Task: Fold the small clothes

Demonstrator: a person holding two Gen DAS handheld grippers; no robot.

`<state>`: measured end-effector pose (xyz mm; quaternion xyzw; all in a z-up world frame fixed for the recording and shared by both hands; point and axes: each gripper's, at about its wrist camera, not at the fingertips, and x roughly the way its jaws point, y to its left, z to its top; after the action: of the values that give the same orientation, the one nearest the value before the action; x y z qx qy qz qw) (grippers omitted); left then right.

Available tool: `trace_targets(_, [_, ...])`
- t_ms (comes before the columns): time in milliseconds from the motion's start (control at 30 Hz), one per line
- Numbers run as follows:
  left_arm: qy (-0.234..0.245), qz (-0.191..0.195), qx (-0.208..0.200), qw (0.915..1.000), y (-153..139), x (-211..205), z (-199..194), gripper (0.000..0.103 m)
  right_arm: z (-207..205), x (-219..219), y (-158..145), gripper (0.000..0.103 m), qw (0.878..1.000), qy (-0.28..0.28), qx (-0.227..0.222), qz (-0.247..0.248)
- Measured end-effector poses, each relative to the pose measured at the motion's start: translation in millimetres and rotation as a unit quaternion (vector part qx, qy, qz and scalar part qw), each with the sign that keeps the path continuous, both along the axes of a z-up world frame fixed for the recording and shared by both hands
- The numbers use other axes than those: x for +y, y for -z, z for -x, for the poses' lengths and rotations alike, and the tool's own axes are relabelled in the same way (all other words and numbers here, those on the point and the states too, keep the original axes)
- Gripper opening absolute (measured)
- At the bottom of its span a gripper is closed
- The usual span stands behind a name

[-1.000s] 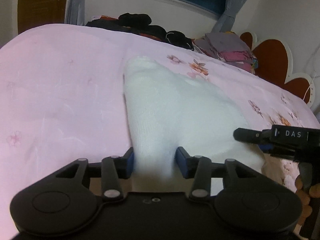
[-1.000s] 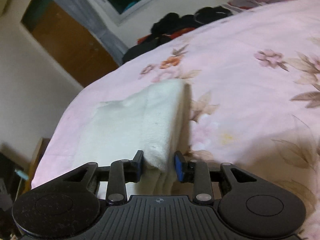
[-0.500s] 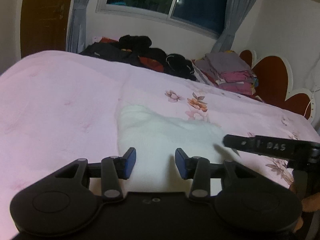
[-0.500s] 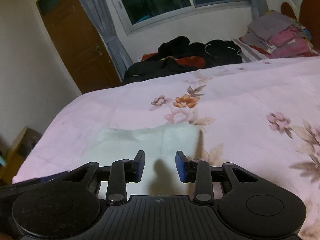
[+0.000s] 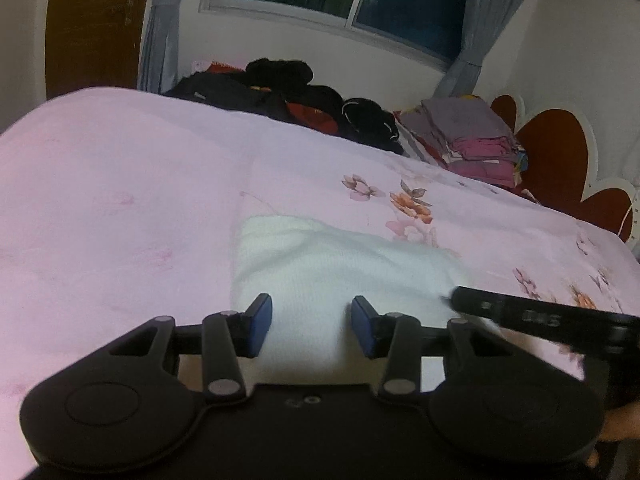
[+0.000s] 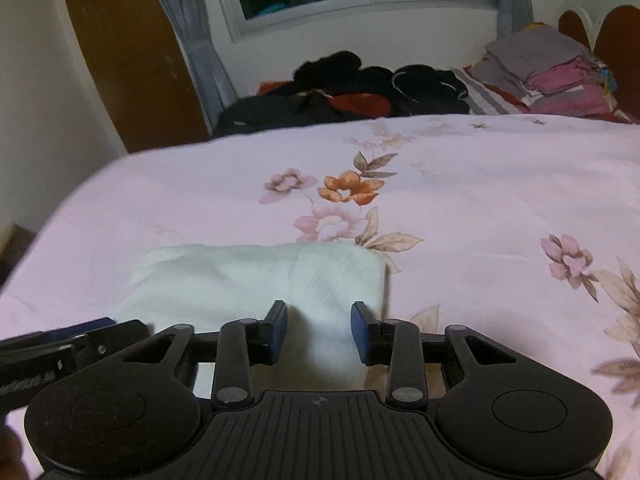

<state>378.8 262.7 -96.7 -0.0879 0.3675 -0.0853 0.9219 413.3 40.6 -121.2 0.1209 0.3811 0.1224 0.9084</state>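
Note:
A small white cloth [image 5: 340,264] lies flat and folded on the pink floral bedsheet [image 5: 120,200]. My left gripper [image 5: 312,324] hovers over its near edge, open, and the blue pads stand apart with the cloth showing flat beneath them. In the right wrist view the same cloth [image 6: 260,276] is a low rectangle. My right gripper [image 6: 319,330] is open above the cloth's near right part and pinches nothing. A finger of the right gripper [image 5: 520,314] juts in from the right. The left gripper's finger [image 6: 60,340] shows at the lower left. The cloth's near edge is hidden by the gripper bodies.
A heap of dark clothes [image 5: 300,96] and a stack of folded grey and pink laundry [image 5: 472,136] sit at the far side of the bed. A scalloped red headboard [image 5: 560,152] stands at the right. A brown door [image 6: 132,52] and a window are behind the bed.
A second ago the cloth hung raised between both pairs of jaws. It now lies flat on the sheet, and both grippers have drawn back and tilted up. The right one has rolled level.

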Motion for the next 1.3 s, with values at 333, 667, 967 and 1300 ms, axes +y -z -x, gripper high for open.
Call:
trace_targets(333, [0.02,0.012,0.062,0.9978,19.8,12.7,76.5,0.044,103.8,-26.5,3.6,0.035,0.996,-0.015,0.055,-0.065])
trace_targets(667, [0.018,0.048,0.091,0.9945,24.2,14.1,105.5,0.026,137.2,-30.5,20.6,0.02,0.989,-0.008,0.108,-0.103])
trace_targets(967, [0.059,0.044,0.07,0.9949,-0.1,12.7,102.9,0.019,142.5,-59.7,13.3,0.014,0.967,0.013,0.147,-0.209])
trace_targets(1300, [0.037,-0.026,0.035,0.9984,-4.4,1.4,118.8,0.031,160.5,-26.8,-21.8,0.009,0.999,-0.01,0.05,-0.014])
